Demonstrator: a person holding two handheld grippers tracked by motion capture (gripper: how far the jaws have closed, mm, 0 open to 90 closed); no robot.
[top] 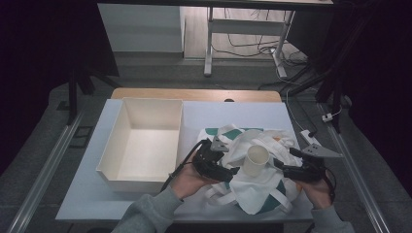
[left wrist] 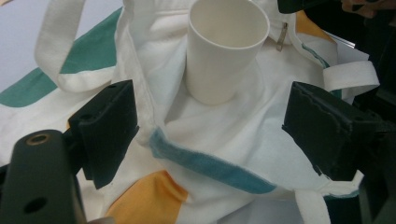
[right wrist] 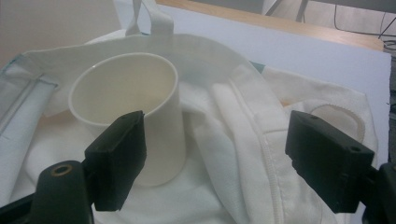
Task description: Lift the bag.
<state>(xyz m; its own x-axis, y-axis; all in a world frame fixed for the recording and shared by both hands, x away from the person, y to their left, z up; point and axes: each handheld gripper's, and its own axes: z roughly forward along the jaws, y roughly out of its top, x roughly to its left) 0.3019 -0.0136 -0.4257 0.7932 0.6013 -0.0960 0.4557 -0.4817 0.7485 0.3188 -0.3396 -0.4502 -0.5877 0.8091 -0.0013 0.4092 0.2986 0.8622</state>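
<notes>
Your left gripper and right gripper, both open, flank the paper cup standing on the bag near the table's front-right corner.

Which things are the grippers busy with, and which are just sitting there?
Busy with, it seems:
white cup, standing on the cloth bag
left gripper and right gripper, both open on either side of the cup

Just sitting there:
white box
cables on the floor
</notes>
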